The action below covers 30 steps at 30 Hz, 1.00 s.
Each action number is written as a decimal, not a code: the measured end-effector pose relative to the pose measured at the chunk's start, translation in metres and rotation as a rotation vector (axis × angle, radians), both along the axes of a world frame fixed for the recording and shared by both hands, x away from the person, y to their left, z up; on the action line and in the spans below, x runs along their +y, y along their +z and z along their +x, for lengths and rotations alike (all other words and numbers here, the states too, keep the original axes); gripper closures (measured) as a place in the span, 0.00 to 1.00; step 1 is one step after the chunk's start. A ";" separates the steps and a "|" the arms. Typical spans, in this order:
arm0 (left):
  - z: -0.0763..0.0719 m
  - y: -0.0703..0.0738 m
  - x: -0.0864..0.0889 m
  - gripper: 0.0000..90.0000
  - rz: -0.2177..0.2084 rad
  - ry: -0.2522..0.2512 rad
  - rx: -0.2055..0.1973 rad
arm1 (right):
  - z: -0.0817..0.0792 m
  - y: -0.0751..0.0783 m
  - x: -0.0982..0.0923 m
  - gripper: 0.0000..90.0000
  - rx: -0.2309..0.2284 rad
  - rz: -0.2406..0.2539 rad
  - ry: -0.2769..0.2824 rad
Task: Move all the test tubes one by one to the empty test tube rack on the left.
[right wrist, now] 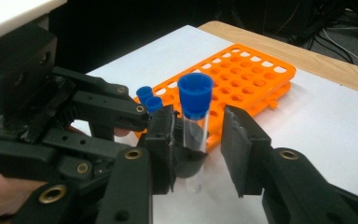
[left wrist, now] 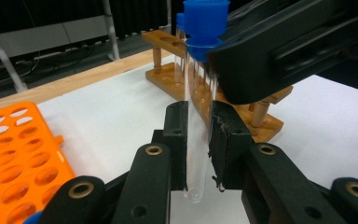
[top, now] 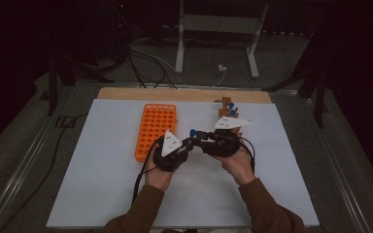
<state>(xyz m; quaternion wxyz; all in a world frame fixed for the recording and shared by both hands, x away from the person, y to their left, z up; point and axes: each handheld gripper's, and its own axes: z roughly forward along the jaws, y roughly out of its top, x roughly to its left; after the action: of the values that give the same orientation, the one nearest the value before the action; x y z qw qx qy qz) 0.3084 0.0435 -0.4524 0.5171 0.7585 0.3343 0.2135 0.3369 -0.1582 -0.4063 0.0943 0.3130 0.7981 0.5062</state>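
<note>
A clear test tube (left wrist: 196,154) with a blue cap (right wrist: 195,95) stands upright over the white table top, between my two grippers. My left gripper (left wrist: 198,140) is shut on the tube's lower half, and the rounded bottom shows below its jaws. My right gripper (right wrist: 198,149) is open around the same tube, with a gap on one side. One of its fingers (left wrist: 279,51) reaches in just under the cap. In the high view both grippers meet at mid table, left gripper (top: 189,142) and right gripper (top: 200,136), with the cap (top: 193,132) between them.
An orange tube rack (top: 155,128) lies just left of the grippers, with two blue caps (right wrist: 149,100) at its near corner. A wooden rack (top: 227,109) with blue-capped tubes stands behind the right gripper. The white mat (top: 102,194) lies on a wooden table.
</note>
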 end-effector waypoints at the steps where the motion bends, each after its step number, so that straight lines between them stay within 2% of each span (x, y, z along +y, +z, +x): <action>1: 0.000 0.000 0.002 0.87 -0.005 0.000 0.002 | 0.000 0.000 -0.001 0.70 -0.004 0.003 -0.001; 5: -0.002 -0.001 0.008 0.87 -0.020 0.007 0.012 | -0.001 0.001 -0.009 0.64 -0.016 0.024 -0.011; 12: -0.004 -0.001 0.018 0.87 -0.024 0.012 0.019 | 0.003 0.000 -0.025 0.49 -0.010 0.041 -0.063; 15: -0.005 0.000 0.023 0.87 -0.026 0.015 0.019 | 0.005 -0.002 -0.029 0.42 -0.008 0.026 -0.086; 27: -0.010 0.003 0.040 0.87 -0.053 -0.012 0.034 | 0.006 -0.007 -0.039 0.21 -0.031 -0.025 -0.151; 30: -0.010 0.003 0.045 0.87 -0.048 -0.020 0.035 | 0.006 -0.009 -0.045 0.17 -0.035 -0.031 -0.171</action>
<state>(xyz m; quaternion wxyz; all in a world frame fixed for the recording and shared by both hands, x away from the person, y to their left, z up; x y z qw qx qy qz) 0.2985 0.0882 -0.4491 0.5313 0.7527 0.3410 0.1868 0.3427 -0.2027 -0.4154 0.1559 0.3697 0.7745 0.4891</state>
